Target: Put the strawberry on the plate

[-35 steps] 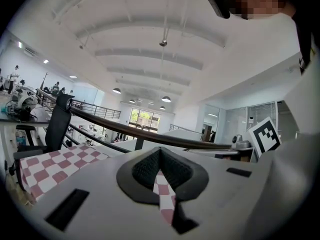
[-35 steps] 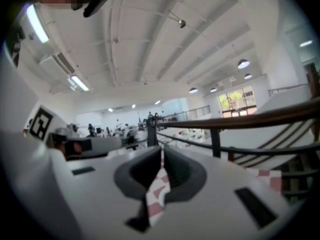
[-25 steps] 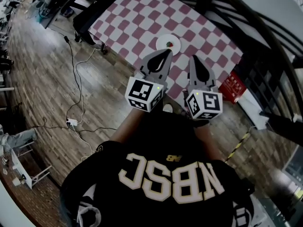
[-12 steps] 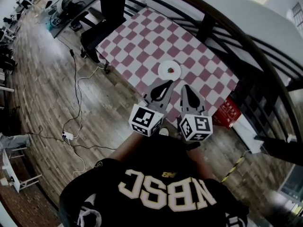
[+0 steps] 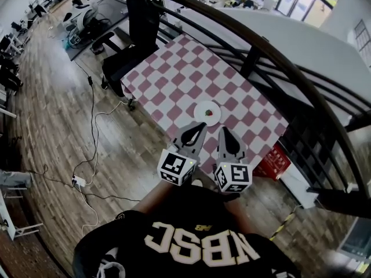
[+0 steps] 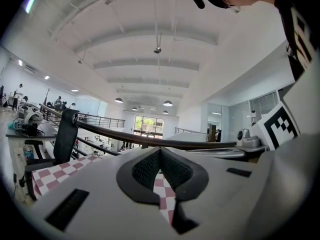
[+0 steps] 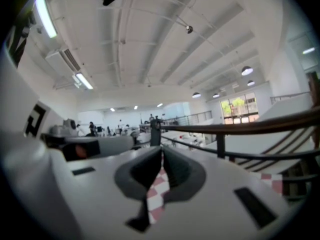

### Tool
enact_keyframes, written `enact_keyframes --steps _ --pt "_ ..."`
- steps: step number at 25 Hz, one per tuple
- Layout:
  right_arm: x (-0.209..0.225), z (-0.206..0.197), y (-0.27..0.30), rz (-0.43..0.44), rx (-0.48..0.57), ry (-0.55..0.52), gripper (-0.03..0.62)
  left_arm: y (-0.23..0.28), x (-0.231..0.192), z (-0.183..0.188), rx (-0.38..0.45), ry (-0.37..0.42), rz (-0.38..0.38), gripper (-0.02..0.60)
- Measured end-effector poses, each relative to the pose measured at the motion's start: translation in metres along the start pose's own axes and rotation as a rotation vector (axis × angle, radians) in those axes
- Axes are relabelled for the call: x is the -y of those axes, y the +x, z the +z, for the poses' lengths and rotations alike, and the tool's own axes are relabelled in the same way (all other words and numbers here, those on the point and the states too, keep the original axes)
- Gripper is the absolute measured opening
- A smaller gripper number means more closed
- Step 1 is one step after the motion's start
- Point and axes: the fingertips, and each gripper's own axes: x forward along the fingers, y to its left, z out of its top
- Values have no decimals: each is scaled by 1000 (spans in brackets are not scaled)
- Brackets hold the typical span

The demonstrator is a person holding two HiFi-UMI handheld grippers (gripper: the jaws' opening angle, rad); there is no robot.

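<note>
**Strawberry [image 5: 210, 112] sitting on plate [image 5: 200, 109]; both grippers closed and empty**

Wooden plank floor [image 5: 52, 126] is filling most of the head view, seen from high above. Table [image 5: 174, 68] is standing on it at an angle under a red-and-white checked cloth [image 5: 191, 45]. A dark curved railing [image 5: 290, 62] is running along its far side. Person's black shirt [image 5: 197, 242] with pale lettering is taking up the bottom edge. Black office chair [image 5: 139, 16] is standing at the table's left side; contact cannot be told. Red box [image 5: 271, 162] is lying on the floor near the table's right corner. Thin cable [image 5: 93, 106] is trailing across the floor to the left.

Side by side and close together, left gripper [image 5: 203, 125] and right gripper [image 5: 222, 130] are hovering in front of the person. Their tips are overlapping the table's near edge in the head view and pointing toward the plate. Each is carrying its marker cube [image 5: 175, 168] at the rear.

In the left gripper view the jaws are meeting at the tips with nothing between them. Only checked cloth is showing through the gap behind the pads. In the right gripper view the jaws are likewise pressing together, empty, with the same cloth showing below.

White plate is lying on the cloth by the table's near edge, just beyond the gripper tips and apart from them. Strawberry is lying on the plate, slightly right of its centre, showing as a small red spot.
</note>
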Motion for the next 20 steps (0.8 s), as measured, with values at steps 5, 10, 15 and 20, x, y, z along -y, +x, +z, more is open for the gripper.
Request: enact_keyframes --steps 5,10,15,20 --pt "2 2 11 -1 -3 -25 20 8 -13 0 8 -4 5 15" --pt "7 2 25 -8 -10 -37 19 19 -28 -6 -6 -23 4 15" --pt "23 0 38 -35 -36 -39 19 39 -43 -4 -9 -55 -7 15" --pt "31 -17 37 -34 -56 -37 19 45 -54 -28 -74 -46 3 15"
